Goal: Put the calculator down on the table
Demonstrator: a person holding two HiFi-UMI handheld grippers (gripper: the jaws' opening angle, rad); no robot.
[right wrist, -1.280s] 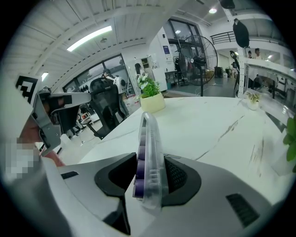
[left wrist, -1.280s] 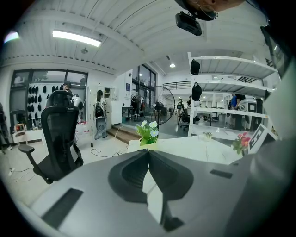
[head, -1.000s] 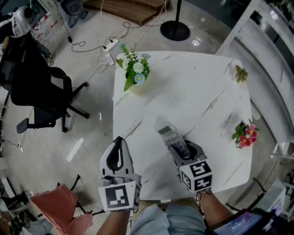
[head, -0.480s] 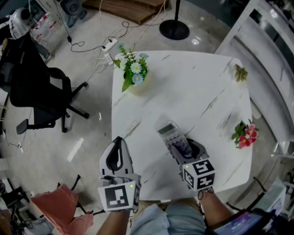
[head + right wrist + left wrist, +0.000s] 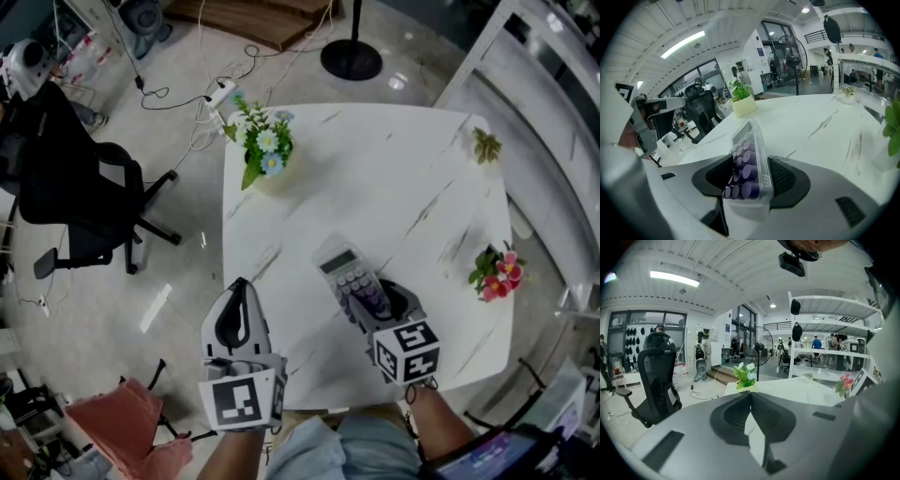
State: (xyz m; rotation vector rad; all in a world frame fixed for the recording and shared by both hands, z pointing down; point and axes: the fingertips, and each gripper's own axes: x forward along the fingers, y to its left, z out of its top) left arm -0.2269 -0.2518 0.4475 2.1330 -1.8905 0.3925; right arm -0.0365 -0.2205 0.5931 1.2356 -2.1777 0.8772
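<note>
The calculator (image 5: 350,278), clear-cased with purple keys, lies tilted with its far end on the white marble table (image 5: 394,169) and its near end between the jaws of my right gripper (image 5: 377,306). In the right gripper view the calculator (image 5: 747,154) stands between the two pads of the right gripper (image 5: 749,180). The jaws are opening, and a dark gap shows on the left side. My left gripper (image 5: 241,287) hovers off the table's left front edge, over the floor. Its jaws meet at the tip and hold nothing, as the left gripper view shows for that gripper (image 5: 751,393).
A pot of white and blue flowers (image 5: 259,150) stands at the table's far left. A pink flower pot (image 5: 495,272) sits at the right edge and a small plant (image 5: 487,146) at the far right corner. A black office chair (image 5: 75,197) stands on the floor to the left.
The right jaws have spread wider around the calculator, which now rests lower on the table. The left gripper has stayed in place.
</note>
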